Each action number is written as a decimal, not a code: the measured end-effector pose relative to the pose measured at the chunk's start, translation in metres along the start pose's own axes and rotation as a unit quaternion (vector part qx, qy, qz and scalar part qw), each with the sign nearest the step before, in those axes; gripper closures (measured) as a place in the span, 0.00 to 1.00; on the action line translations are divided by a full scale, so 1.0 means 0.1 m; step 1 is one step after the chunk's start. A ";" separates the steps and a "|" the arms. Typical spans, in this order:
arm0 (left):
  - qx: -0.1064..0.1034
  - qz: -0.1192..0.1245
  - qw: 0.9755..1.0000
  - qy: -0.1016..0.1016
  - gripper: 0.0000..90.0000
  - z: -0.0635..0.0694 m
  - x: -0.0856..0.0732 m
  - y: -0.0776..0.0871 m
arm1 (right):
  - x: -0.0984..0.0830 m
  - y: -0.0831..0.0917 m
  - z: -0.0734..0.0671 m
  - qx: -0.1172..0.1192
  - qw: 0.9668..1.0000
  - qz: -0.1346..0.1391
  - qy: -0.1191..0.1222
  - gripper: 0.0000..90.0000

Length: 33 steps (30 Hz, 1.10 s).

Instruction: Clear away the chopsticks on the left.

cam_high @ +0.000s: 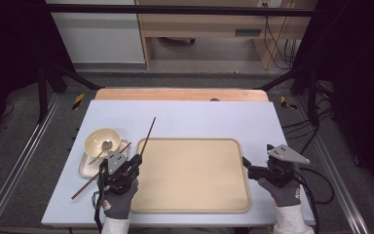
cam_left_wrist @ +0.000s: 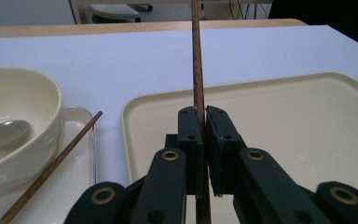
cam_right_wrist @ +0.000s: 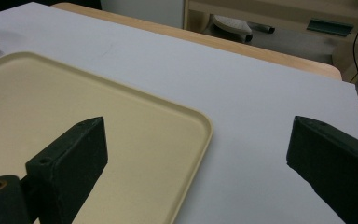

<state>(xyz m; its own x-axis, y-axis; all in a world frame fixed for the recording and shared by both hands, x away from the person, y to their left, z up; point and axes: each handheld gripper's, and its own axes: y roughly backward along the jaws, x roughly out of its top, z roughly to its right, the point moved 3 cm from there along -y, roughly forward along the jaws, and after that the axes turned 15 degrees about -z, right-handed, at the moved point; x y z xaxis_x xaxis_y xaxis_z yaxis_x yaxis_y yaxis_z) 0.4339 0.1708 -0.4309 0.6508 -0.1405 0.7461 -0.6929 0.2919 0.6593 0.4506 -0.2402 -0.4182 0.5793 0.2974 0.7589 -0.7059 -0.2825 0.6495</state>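
Two big surfaces frame everything: the pale blue-white table top (cam_high: 185, 117) and, lying on it in front of me, the wide beige tray (cam_high: 195, 175), bare inside. To the tray's left sits a small rectangular dish (cam_high: 85, 168) carrying a cream bowl (cam_high: 102, 141) with a spoon (cam_high: 104, 146) resting in it.

My left gripper (cam_high: 135, 160) has its jaws pressed together on a dark wooden chopstick (cam_high: 148, 134). In the left gripper view the stick (cam_left_wrist: 197, 56) runs straight up between the pads and away from me, its long axis in line with the jaws, its far end out over the table beyond the tray's near-left corner. The second chopstick (cam_high: 97, 173) lies slanted across the small dish, one end near the bowl, the other trailing off toward the table's near-left edge; in the left gripper view it sits (cam_left_wrist: 51, 165) just left of my jaws.

My right gripper (cam_high: 247, 163) hangs at the tray's right edge with its jaws spread wide and nothing between them.

I'd judge the tray the likely landing place: it lies immediately right of the held stick, so a short sideways carry would do. For the stick on the dish, my left hand is clearly the nearer.
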 end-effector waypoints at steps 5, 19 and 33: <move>0.008 0.000 1.000 0.025 0.94 0.01 -0.09 -0.08 | 0.00 -0.02 -0.01 0.001 1.000 -0.003 0.004 0.06; 0.033 -0.031 0.997 0.062 0.94 0.01 -0.33 -0.24 | -0.01 -0.02 -0.02 0.004 1.000 -0.005 0.002 0.06; 0.052 -0.058 0.994 0.070 0.94 0.01 -0.45 -0.35 | -0.01 -0.05 -0.03 0.004 1.000 -0.012 0.004 0.06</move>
<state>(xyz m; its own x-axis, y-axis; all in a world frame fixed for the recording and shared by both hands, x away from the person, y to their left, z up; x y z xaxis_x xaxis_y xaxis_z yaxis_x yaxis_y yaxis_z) 0.4285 0.1663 -0.4874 0.7603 -0.0317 0.6488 -0.6341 0.1802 0.7519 0.4520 -0.2365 -0.4226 0.5922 0.3123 0.7428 -0.6884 -0.2831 0.6679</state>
